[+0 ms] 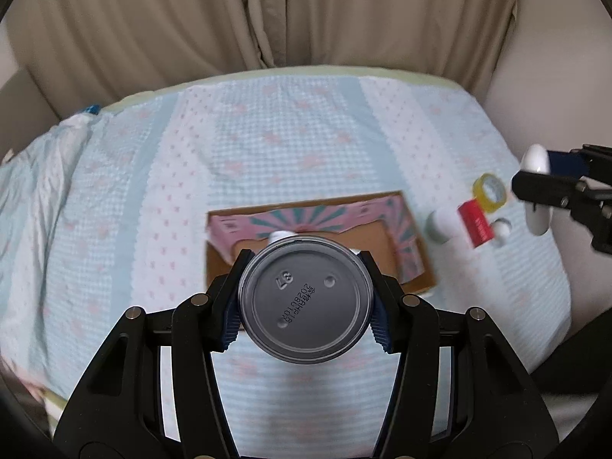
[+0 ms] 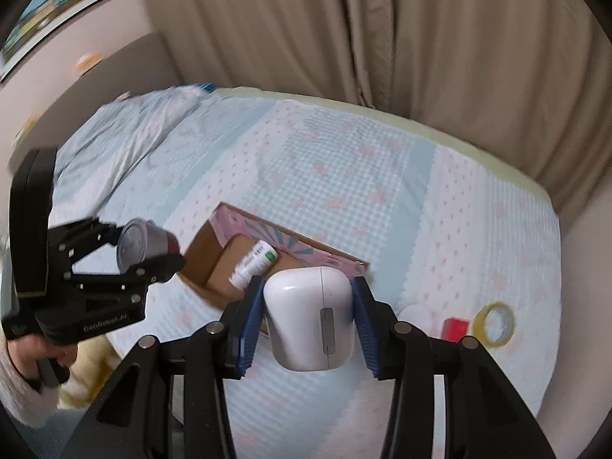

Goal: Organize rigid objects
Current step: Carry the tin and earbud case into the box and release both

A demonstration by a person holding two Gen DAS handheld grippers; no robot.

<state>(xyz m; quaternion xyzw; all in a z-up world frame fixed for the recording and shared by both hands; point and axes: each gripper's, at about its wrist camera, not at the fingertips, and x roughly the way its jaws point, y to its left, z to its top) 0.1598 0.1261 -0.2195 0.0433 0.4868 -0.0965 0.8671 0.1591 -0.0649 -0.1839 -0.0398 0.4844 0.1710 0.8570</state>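
My left gripper (image 1: pixel 306 294) is shut on a grey can (image 1: pixel 306 298), its stamped bottom facing the camera, held above the near edge of an open cardboard box (image 1: pixel 415 271) with pink flaps. It also shows in the right wrist view (image 2: pixel 153 256) with the can (image 2: pixel 134 246). My right gripper (image 2: pixel 308 321) is shut on a white computer mouse (image 2: pixel 310 321), held over the bed right of the box (image 2: pixel 208 264). A white tube with a green label (image 2: pixel 254 264) lies inside the box. The right gripper (image 1: pixel 535 195) and mouse (image 1: pixel 535 160) appear at the left wrist view's right edge.
A yellow tape roll (image 1: pixel 489 187) (image 2: pixel 493 323), a red block (image 1: pixel 476 222) (image 2: pixel 455 327) and a small white bottle (image 1: pixel 440 225) lie on the blue gingham bedspread (image 1: pixel 267 145) right of the box. Beige curtains (image 1: pixel 267 11) hang behind the bed.
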